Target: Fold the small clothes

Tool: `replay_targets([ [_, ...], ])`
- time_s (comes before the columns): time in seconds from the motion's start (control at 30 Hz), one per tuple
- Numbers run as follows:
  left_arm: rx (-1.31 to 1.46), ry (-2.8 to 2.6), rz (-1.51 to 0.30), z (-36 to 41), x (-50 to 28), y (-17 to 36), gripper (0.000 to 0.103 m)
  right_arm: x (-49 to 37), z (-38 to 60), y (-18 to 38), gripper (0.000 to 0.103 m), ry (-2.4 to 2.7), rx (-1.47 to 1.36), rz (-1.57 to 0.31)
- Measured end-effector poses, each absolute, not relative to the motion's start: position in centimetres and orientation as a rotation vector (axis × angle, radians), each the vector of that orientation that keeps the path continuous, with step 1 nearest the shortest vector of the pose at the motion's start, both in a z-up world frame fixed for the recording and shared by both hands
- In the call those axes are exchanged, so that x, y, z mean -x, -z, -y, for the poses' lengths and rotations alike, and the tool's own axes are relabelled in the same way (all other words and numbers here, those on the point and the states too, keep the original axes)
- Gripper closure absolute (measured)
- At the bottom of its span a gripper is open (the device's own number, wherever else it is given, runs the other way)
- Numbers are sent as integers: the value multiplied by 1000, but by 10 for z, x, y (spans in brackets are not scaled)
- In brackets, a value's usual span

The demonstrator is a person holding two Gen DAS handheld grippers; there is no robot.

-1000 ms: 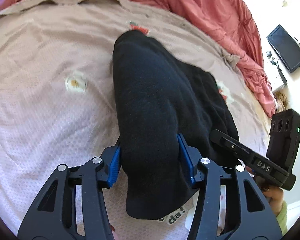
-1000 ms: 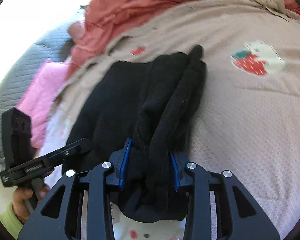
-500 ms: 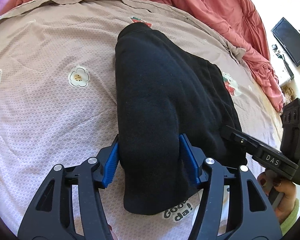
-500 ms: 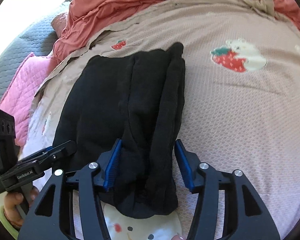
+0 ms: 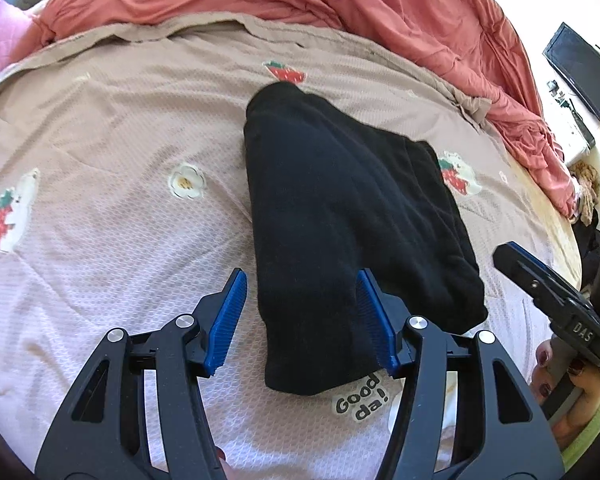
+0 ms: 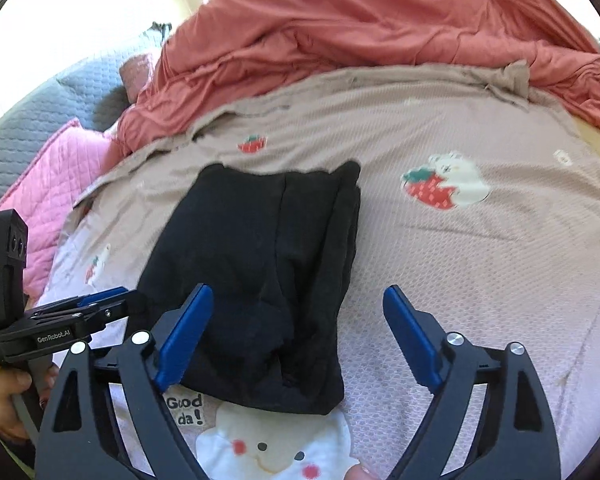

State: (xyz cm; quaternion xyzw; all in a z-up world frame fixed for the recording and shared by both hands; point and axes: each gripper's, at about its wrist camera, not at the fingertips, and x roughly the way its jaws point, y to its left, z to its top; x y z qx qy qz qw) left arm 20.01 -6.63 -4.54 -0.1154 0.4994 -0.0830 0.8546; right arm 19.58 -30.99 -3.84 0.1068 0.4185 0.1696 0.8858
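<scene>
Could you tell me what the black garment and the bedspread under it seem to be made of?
Black garment: probably a soft fleece or brushed knit; matte, slightly fuzzy, lying in thick rounded folds.
Bedspread: looks like thin woven or knit cotton with a fine honeycomb texture and printed strawberry cartoons; matte, lightly wrinkled.

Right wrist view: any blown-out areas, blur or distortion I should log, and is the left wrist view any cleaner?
Right wrist view: window area upper left blown out white, bedspread slightly smeared, fisheye bending. Left wrist view: sharper, the black garment shows little fold detail, overexposed upper right corner.
</scene>
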Motion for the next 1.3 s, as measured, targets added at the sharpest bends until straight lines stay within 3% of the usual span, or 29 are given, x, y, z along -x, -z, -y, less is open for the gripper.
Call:
replay_targets([
  [0.07, 251, 169, -1039, 63, -198, 40, 51, -192, 313, 31, 10, -328, -224, -837],
  [0.3, 254, 147, -994, 52, -183, 21, 15, -168, 313, 0, 5, -236, -172, -672],
  [0.37, 247, 134, -970, 49, -175, 13, 9, -161, 311, -6, 5, -227, -161, -641],
  [0.87, 151, 100, -867, 43, -128, -25, 9, -96, 290, -32, 5, -198, -59, -523],
  [1.3, 118, 93, -911, 46, -80, -9, 9, -60, 267, -9, 5, -181, -20, -751],
])
